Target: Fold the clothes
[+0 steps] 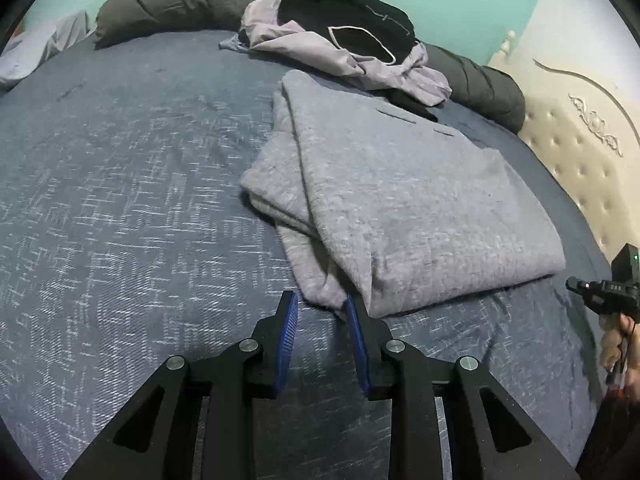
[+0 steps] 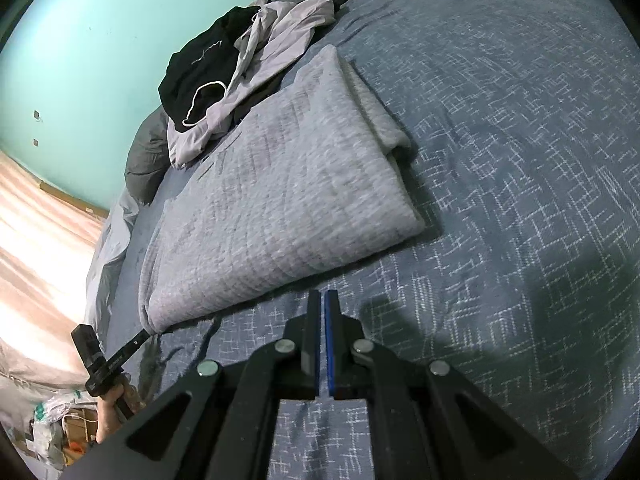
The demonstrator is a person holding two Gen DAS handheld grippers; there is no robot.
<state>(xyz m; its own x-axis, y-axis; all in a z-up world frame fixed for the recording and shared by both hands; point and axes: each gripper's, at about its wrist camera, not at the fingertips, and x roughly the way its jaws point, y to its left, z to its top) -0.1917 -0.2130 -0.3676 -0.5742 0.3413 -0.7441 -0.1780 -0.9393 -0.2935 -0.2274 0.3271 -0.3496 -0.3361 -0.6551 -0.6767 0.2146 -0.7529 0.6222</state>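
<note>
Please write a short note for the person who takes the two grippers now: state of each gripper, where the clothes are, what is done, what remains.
Left gripper: open, holding nothing, its tips at the near corner of the grey folded garment.
Right gripper: shut, empty, just short of that garment's near edge.
Clothes: the grey garment lies folded on the blue bedspread. Behind it sits an unfolded heap: a black garment on top of a light lilac garment, against the dark grey pillows.
Done: the grey piece looks folded.
Left: probably the heap's pieces.
</note>
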